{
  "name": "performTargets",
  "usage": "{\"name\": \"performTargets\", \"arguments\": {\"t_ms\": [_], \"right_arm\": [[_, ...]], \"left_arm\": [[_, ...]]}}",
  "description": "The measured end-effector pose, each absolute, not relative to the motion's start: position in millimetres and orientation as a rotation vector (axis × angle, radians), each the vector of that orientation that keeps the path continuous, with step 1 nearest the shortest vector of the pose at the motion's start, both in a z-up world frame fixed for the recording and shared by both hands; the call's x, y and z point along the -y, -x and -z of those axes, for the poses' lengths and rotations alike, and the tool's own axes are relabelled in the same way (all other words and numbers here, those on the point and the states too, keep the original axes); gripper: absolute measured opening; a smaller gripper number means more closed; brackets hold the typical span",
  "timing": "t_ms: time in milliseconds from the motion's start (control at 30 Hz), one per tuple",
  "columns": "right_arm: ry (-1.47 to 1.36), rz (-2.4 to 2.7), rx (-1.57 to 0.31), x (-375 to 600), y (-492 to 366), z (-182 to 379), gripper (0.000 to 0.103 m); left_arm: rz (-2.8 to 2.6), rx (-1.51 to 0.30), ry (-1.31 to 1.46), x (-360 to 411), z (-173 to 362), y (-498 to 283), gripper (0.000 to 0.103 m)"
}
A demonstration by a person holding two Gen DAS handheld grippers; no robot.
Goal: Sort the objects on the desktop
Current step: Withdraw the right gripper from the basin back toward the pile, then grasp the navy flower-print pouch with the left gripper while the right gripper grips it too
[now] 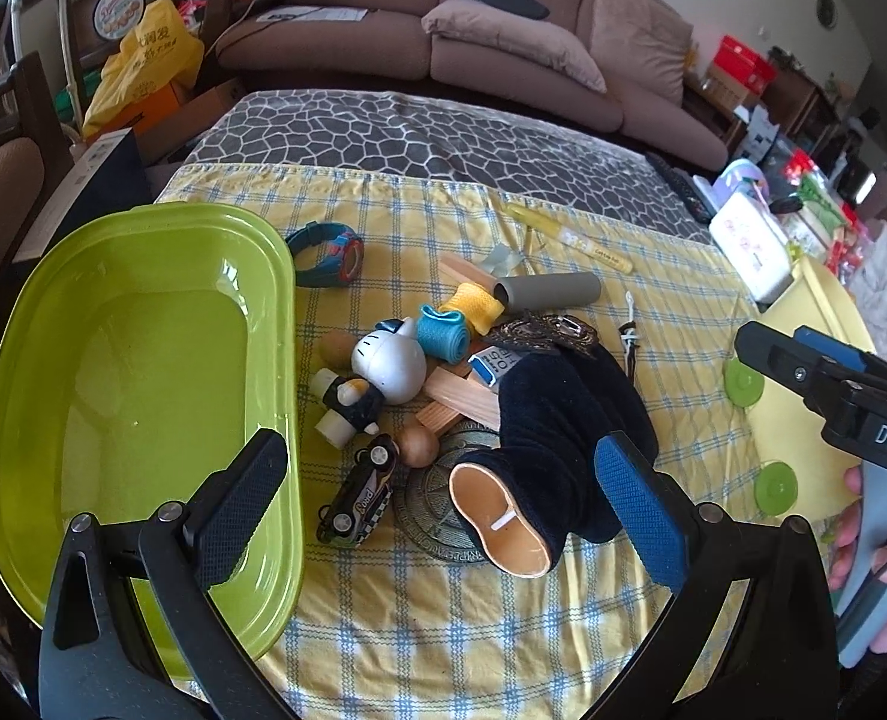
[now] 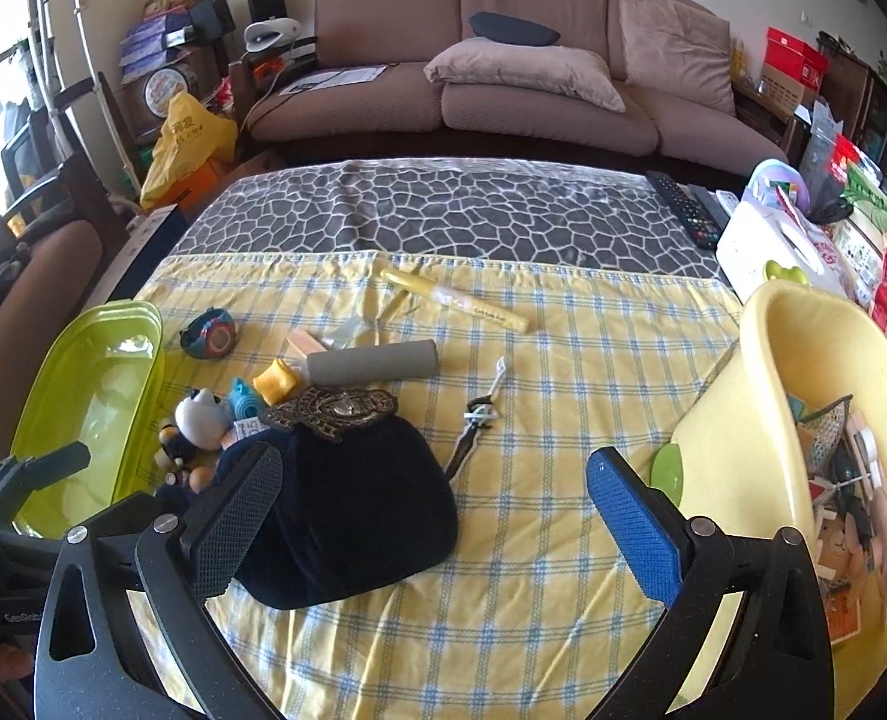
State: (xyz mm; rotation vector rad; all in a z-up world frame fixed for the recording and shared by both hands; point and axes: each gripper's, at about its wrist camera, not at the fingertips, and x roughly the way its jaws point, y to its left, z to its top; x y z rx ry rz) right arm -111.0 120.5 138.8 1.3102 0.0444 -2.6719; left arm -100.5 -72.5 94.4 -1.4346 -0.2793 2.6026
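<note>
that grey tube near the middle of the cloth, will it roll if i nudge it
Probably: the grey tube is a round cylinder lying on its side. One end rests against the yellow roll, which may stop it. It looks hollow, so likely light.

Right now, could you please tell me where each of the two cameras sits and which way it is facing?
Left wrist: on the left gripper, low over the checked cloth's left side, facing the sofa; it looks at the green tub and the toy pile; its own two fingers, the right gripper and a hand show.
Right wrist: on the right gripper, further right, facing the same way; it looks over the dark velvet pouch toward the yellow tub; its own fingers and the left gripper show.
Shared: green tub, pouch, grey tube, sofa.
</note>
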Motion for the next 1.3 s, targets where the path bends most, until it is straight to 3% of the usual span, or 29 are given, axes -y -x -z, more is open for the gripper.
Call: {"name": "performTargets", "arguments": {"t_ms": [333, 833, 933, 1000, 1133, 1200, 1300], "right_arm": [[-1.34, 2.614, 0.162, -122.8, 125.6, -123.5, 0.103], [-1.541, 2.462, 0.387, -148.5, 149.0, -66.1, 0.103], [-1.573, 2.421, 0.404, -148.0, 150.3, -55.7, 0.103], [-1.603, 2.401, 0.407, -147.2, 150.8, -48.5, 0.102], [-1.637, 2.385, 0.367, -142.3, 151.5, -36.3, 0.102], [-1.656, 2.355, 0.363, -138.5, 151.2, -29.4, 0.094], [-1.636, 2.352, 0.316, -129.6, 147.5, -29.4, 0.084]], "left_arm": [[-2.549, 0.429, 1.422, 96.1, -88.5, 108.4, 0.103], [-2.395, 0.3, 1.47, 52.4, -72.3, 102.1, 0.102], [-2.381, 0.29, 1.492, 49.5, -66.5, 103.0, 0.097], [-2.366, 0.276, 1.508, 46.5, -61.9, 104.0, 0.084], [-2.338, 0.226, 1.537, 36.9, -52.5, 105.8, 0.075], [-2.322, 0.206, 1.55, 30.1, -47.8, 105.6, 0.069], [-2.314, 0.199, 1.548, 24.5, -45.1, 105.6, 0.068]]}}
